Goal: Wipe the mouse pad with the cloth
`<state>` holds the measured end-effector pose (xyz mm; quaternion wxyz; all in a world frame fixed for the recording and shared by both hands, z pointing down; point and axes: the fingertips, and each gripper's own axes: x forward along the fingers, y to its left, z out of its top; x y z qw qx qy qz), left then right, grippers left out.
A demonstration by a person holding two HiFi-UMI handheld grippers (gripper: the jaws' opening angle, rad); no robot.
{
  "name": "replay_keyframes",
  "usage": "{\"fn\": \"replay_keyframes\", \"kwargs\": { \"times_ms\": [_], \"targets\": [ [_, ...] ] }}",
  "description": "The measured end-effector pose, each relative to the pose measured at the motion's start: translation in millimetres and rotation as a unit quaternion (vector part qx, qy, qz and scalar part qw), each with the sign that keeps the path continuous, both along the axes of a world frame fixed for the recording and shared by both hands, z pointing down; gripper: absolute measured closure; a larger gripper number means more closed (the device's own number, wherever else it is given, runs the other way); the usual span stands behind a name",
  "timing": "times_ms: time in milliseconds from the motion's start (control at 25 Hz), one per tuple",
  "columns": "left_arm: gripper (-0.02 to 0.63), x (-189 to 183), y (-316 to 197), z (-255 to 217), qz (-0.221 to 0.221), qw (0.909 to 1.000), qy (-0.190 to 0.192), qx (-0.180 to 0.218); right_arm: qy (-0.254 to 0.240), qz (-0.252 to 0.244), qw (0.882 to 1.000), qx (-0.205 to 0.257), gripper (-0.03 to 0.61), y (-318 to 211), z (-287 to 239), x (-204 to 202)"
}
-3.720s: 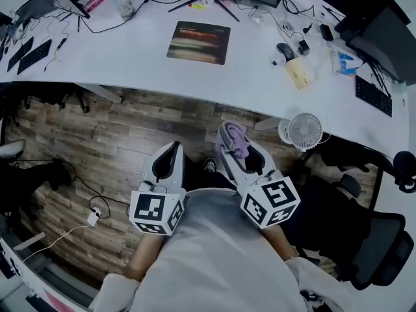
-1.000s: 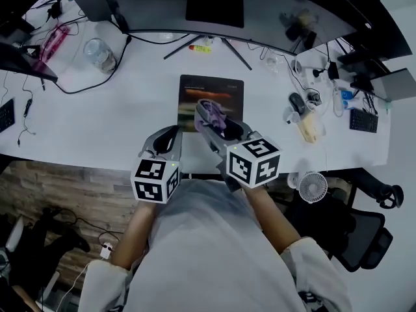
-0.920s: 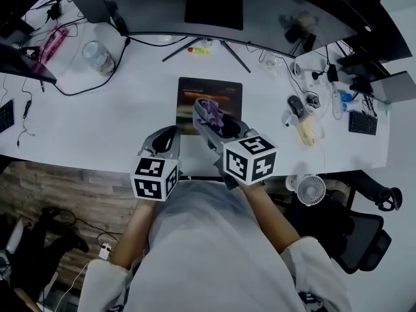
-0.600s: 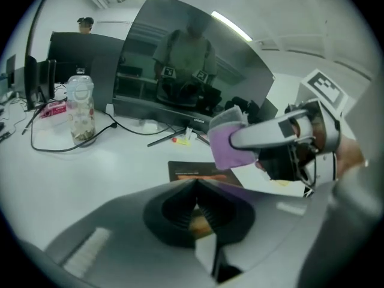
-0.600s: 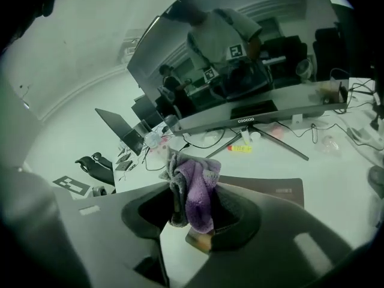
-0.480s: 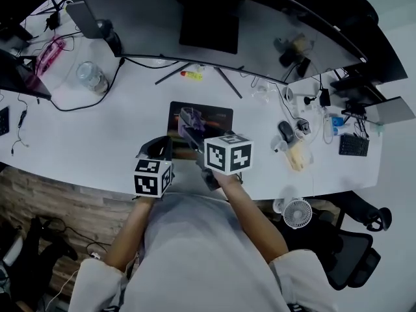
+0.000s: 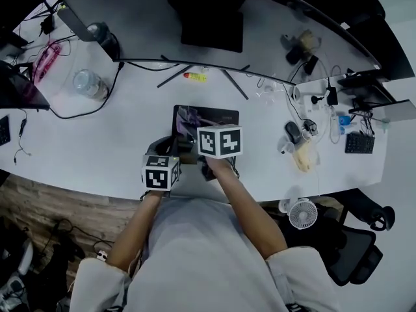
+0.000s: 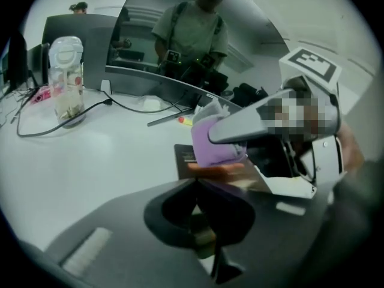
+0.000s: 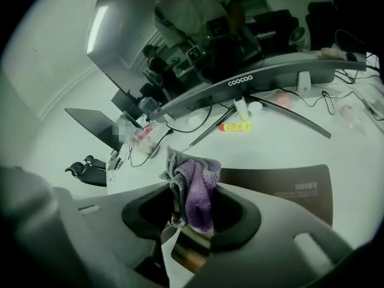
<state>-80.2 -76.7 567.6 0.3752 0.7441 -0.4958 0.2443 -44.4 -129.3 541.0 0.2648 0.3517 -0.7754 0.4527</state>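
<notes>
Right gripper [image 9: 191,212] fingers pinch the purple cloth [image 9: 197,188] over the mouse pad [image 9: 282,188]. Left gripper [image 8: 195,188] fingers pressed together, empty.

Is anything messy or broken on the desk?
Nothing looks spilled or broken. The mouse pad lies flat on the desk. The only untidy bits are the cloth, scrunched up in the right gripper, and the tangle of cables at the desk's right end.

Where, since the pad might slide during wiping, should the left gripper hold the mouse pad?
Probably its near left corner, pressed from above: the mouse pad lies flat on the desk with no raised lip to pinch, and that corner is nearest the shut left gripper.
</notes>
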Motion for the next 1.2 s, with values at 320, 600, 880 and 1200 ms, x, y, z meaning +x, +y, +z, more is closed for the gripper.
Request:
{"fn": "replay_keyframes", "kwargs": {
  "times_ms": [320, 600, 880, 1200],
  "targets": [
    [0.614, -3, -5, 18, -0.003, 0.9996, 0.012, -0.025, 0.011, 0.003, 1.0, -0.014, 0.41, -20, 21, -13],
    [0.614, -5, -5, 29, -0.006, 0.9992, 0.013, -0.038, 0.011, 0.007, 0.999, -0.031, 0.41, -26, 36, -19],
    [0.614, -4, -4, 33, -0.01, 0.9989, 0.018, -0.043, 0.003, 0.012, 0.999, -0.045, 0.41, -28, 45, -22],
    [0.614, -5, 3, 34, -0.017, 0.9988, 0.014, -0.045, 0.0, 0.024, 0.999, -0.049, 0.41, -29, 47, -18]
  ]
}}
